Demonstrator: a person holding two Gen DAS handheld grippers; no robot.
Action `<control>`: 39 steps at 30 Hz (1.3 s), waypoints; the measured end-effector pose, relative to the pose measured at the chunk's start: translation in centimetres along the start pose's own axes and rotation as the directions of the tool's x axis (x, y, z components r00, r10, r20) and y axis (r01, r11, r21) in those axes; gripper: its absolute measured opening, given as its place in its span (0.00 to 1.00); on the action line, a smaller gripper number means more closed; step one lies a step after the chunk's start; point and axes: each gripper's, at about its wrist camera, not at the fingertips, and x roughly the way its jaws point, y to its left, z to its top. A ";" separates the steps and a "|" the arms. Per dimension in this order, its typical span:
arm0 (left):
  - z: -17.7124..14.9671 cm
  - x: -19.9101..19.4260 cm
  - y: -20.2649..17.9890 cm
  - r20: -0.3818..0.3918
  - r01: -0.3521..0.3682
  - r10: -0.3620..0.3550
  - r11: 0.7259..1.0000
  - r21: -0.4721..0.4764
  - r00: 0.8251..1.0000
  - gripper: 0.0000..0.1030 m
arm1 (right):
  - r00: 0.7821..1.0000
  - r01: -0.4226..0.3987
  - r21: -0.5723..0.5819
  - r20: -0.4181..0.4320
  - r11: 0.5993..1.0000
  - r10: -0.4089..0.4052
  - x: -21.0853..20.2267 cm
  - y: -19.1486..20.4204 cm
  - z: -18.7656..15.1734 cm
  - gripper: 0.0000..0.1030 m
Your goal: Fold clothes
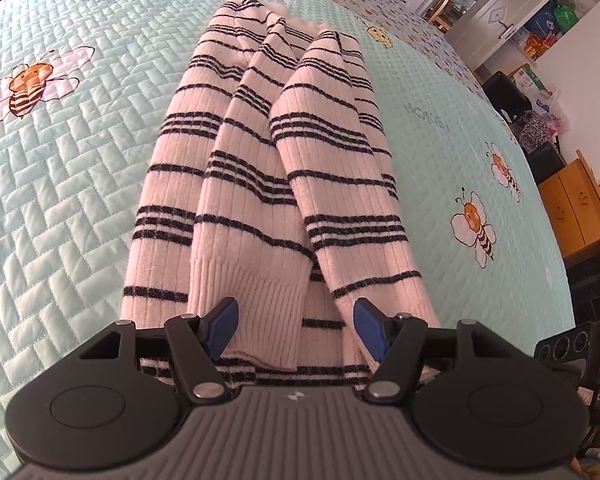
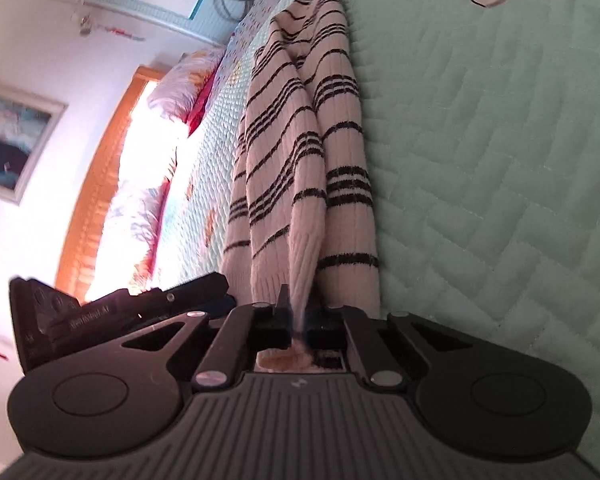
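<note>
Both sweater (image 1: 268, 184) cuffs: one pinched right, one between open left jaws.

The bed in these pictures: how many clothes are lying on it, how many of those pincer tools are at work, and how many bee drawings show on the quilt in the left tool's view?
Striped sweater: 1
Grippers: 2, the left gripper and the right gripper
Bee drawings on the quilt, left wrist view: 5
Total: 8

The quilted bedspread (image 1: 440, 92) carries the stitched word "HONEY" beside the striped sweater (image 1: 260, 168). Lettering on the black device (image 2: 84, 316) in the right wrist view is too blurred to read.
</note>
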 end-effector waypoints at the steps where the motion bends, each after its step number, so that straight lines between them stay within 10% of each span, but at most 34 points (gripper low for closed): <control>1: 0.1 -0.2 0.1 0.007 -0.005 0.005 1.000 -0.001 1.000 0.64 | 0.999 -0.037 0.038 0.008 0.999 0.036 -0.3 -0.2 0.1 0.04; 11: 1.4 -3.4 1.3 0.104 -0.014 0.020 0.999 -0.051 0.994 0.65 | 0.920 -0.391 0.328 0.103 0.860 0.378 0.5 -0.4 -0.2 0.05; 13: 1.5 -3.6 1.3 0.114 -0.019 0.024 0.999 -0.048 0.993 0.66 | 0.983 -0.183 0.244 0.025 0.952 0.182 0.9 -0.6 -0.4 0.10; 16: 1.3 -3.1 0.9 0.100 -0.016 0.019 0.999 -0.030 0.995 0.66 | 0.999 0.027 0.088 -0.020 0.996 -0.026 1.2 -0.7 -1.0 0.09; 21: 1.2 -2.0 -0.2 0.094 -0.002 0.002 1.000 -0.006 0.996 0.66 | 0.999 0.036 -0.047 0.011 0.998 -0.036 -0.3 1.6 -0.7 0.33; 29: 3.8 -1.8 -3.5 0.233 0.086 -0.104 0.992 0.089 0.967 0.66 | 0.991 -0.003 -0.140 0.129 0.990 0.022 -1.6 2.6 6.0 0.36; 34: 7.6 0.9 -1.3 0.296 0.343 -0.309 0.937 -0.069 0.904 0.64 | 0.981 -0.127 -0.134 0.130 0.983 0.145 2.1 3.4 11.7 0.36; 39: 9.8 4.3 -0.9 0.295 0.371 -0.324 0.921 -0.118 0.899 0.61 | 0.959 -0.257 -0.071 0.103 0.964 0.264 6.8 3.7 16.9 0.36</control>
